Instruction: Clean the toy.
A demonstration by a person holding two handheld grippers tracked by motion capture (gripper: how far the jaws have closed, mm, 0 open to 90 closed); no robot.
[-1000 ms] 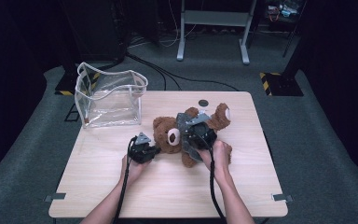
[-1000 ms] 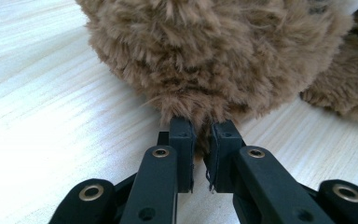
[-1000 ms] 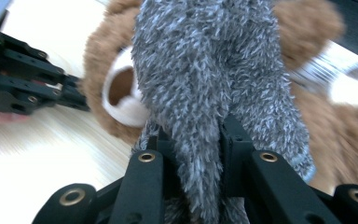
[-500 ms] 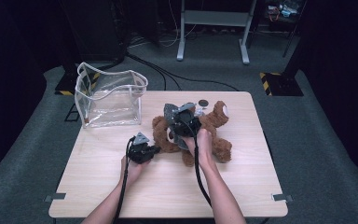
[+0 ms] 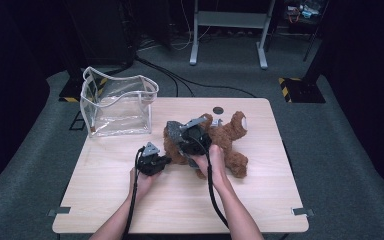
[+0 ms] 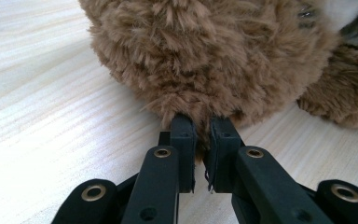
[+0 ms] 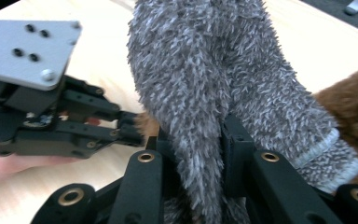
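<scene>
A brown teddy bear (image 5: 227,142) lies on its side in the middle of the wooden table (image 5: 105,200). A grey fuzzy sock (image 5: 172,129) covers its left end. My left gripper (image 5: 166,160) rests low on the table and is shut on a tuft of the bear's brown fur (image 6: 214,56); its jaws (image 6: 203,135) are nearly together. My right gripper (image 5: 179,135) is above it, shut on the grey sock (image 7: 200,60), which fills the gap between its jaws (image 7: 196,135). In the right gripper view the left gripper (image 7: 128,128) sits close by, at the left.
A clear plastic bag with a white rim (image 5: 117,105) stands open at the table's back left corner. A small dark round cap (image 5: 218,110) lies in the tabletop behind the bear. Bare wood lies in front of the hands and to the left.
The right gripper has moved left with the grey sock, from over the bear's middle to its left end. The bear has shifted on the table. The left gripper has stayed put.
</scene>
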